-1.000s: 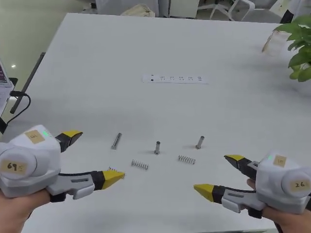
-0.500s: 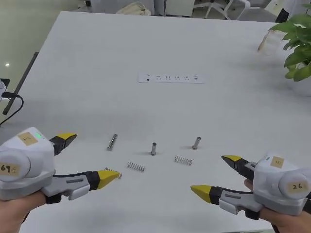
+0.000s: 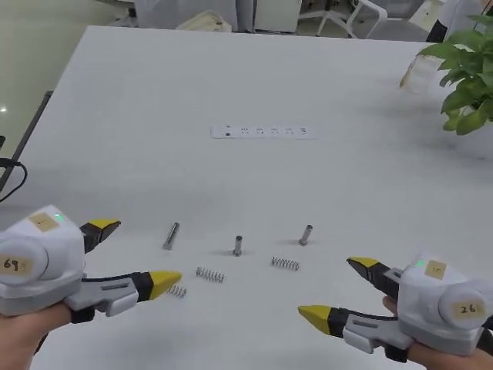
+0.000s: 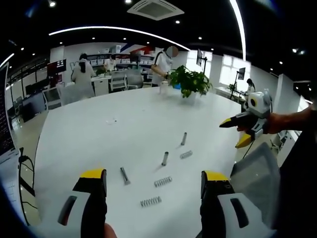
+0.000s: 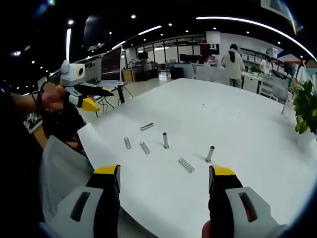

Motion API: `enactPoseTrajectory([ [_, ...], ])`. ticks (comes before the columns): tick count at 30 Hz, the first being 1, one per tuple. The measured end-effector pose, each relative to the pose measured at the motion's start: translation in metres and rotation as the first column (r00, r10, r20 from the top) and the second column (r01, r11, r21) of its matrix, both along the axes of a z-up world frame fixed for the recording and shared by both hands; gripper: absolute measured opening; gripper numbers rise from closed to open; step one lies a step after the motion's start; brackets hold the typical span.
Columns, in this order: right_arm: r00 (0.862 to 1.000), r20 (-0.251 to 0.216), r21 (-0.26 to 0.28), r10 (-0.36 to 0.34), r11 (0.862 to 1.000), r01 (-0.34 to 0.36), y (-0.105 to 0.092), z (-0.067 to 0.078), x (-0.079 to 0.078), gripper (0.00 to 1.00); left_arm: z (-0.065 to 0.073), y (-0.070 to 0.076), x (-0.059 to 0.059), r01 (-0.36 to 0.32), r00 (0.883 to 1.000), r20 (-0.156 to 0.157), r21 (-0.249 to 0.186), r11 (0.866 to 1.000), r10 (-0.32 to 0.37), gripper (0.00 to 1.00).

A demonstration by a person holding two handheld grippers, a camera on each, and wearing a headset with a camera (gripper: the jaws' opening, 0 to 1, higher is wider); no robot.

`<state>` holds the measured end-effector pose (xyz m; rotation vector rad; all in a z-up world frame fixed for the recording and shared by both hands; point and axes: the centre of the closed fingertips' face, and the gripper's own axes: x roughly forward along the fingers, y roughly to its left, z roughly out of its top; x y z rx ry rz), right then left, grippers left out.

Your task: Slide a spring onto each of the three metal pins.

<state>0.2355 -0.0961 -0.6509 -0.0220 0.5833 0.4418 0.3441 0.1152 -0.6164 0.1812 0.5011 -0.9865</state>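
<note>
pins: shiny metal | springs: wire coil | table: matt white

Lower left, there's the left gripper: rounded white housing, tan sticker reading 69, a green light, grey arms ending in black jaws with yellow tips. Lower right, the right gripper looks the same, its sticker marked 26.
</note>
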Motion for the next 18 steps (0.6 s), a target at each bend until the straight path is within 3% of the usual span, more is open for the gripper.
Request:
enactPoseTrajectory([
  [18, 1.0, -0.008, 0.009, -0.019, 1.0, 0.019, -0.005, -0.002, -0.009, 0.7, -0.017, -0.007, 0.029, -0.003, 1.0, -0.006, 0.014, 1.0, 0.003, 0.72],
])
